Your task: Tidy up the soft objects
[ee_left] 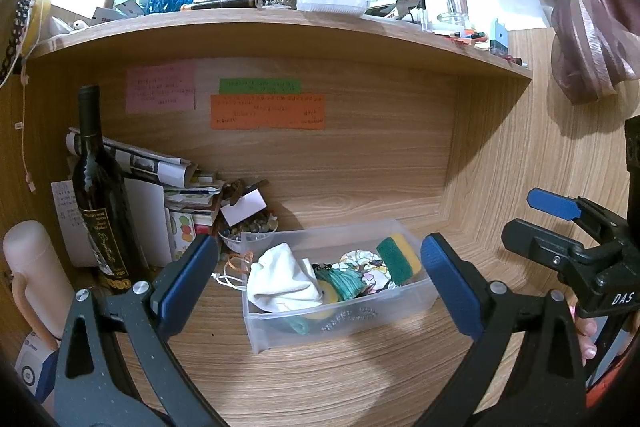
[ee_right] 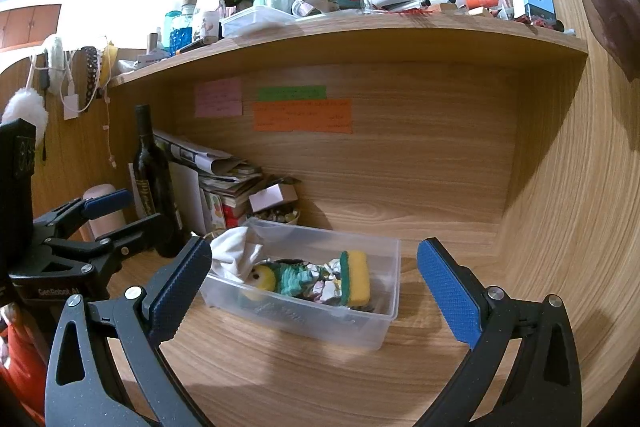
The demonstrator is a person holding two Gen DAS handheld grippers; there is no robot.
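A clear plastic bin [ee_left: 256, 327] [ee_right: 384, 323] stands on the wooden desk. In it lie a white cloth [ee_left: 280, 283] [ee_right: 236, 253], a yellow and teal plush toy [ee_right: 280, 279] [ee_left: 338, 283], a patterned fabric piece [ee_left: 368, 263] [ee_right: 326, 281] and a green-and-yellow sponge [ee_left: 398, 253] [ee_right: 354, 275]. My left gripper [ee_left: 320, 283] is open and empty, hovering in front of the bin. My right gripper [ee_right: 316, 291] is open and empty, also in front of the bin. Each gripper shows in the other's view, the right one [ee_left: 560, 223] and the left one [ee_right: 108, 219].
A dark wine bottle [ee_left: 100, 195] [ee_right: 154, 183], a pink flask [ee_left: 32, 275], stacked papers [ee_left: 160, 163] and a small bowl of beads [ee_left: 248, 231] crowd the left back corner. A cluttered shelf [ee_left: 280, 23] overhangs the desk. Wooden walls close the back and right.
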